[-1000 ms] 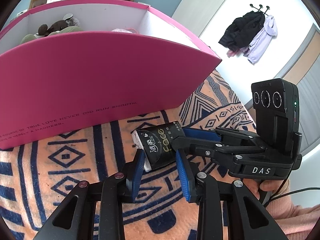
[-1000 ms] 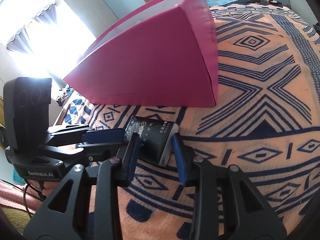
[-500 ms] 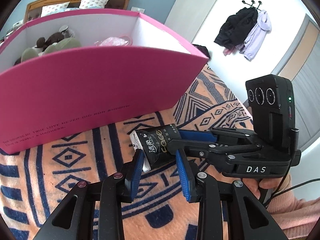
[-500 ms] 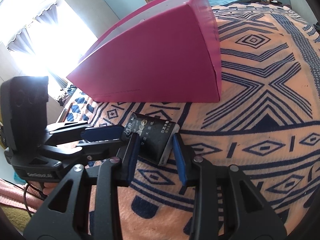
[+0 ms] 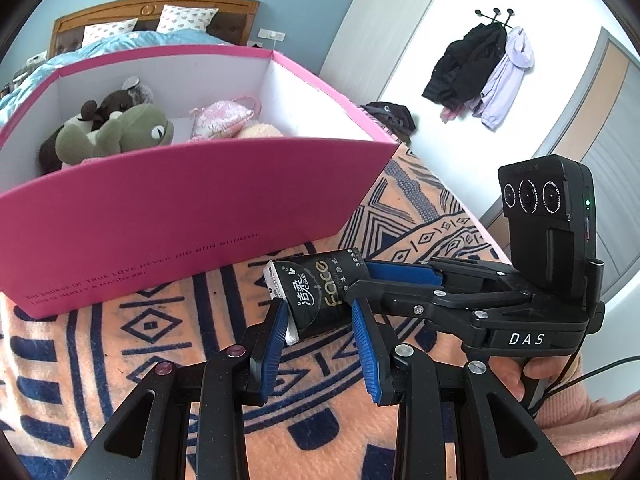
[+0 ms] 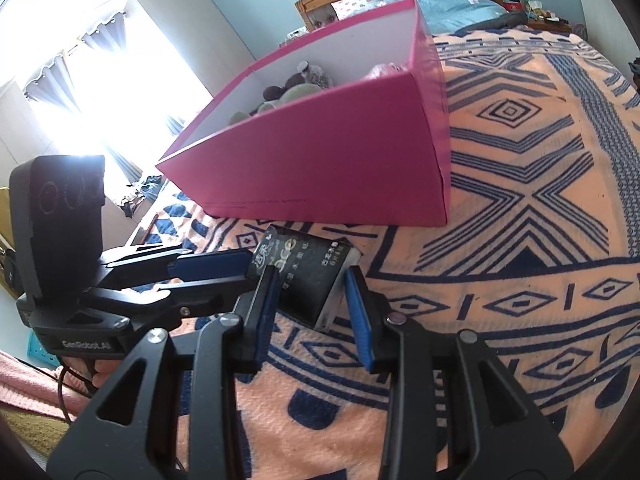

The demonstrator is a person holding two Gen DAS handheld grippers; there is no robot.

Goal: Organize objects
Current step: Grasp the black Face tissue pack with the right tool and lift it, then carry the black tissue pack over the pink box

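A black tissue pack [image 5: 316,288] with white and gold lettering hangs just above the patterned blanket, in front of the pink box [image 5: 160,220]. My left gripper [image 5: 318,308] is shut on its near end, blue pads pressing both sides. In the left wrist view my right gripper [image 5: 358,280] comes in from the right and clamps the pack's other end. The right wrist view shows the same pack [image 6: 308,264] between the right gripper [image 6: 310,274] pads, with the left gripper [image 6: 248,268] gripping it from the left. The box [image 6: 320,160] is open on top.
Inside the box lie a green frog plush [image 5: 116,134], a brown plush and a pink pouch [image 5: 224,114]. The orange and navy blanket [image 6: 520,200] spreads wide to the right of the box. Coats [image 5: 480,72] hang on the far wall, and a bed stands behind the box.
Both cameras now sit higher and see over the box's front wall to the toys inside. The pack stays held between both grippers, and the jaws have not changed.
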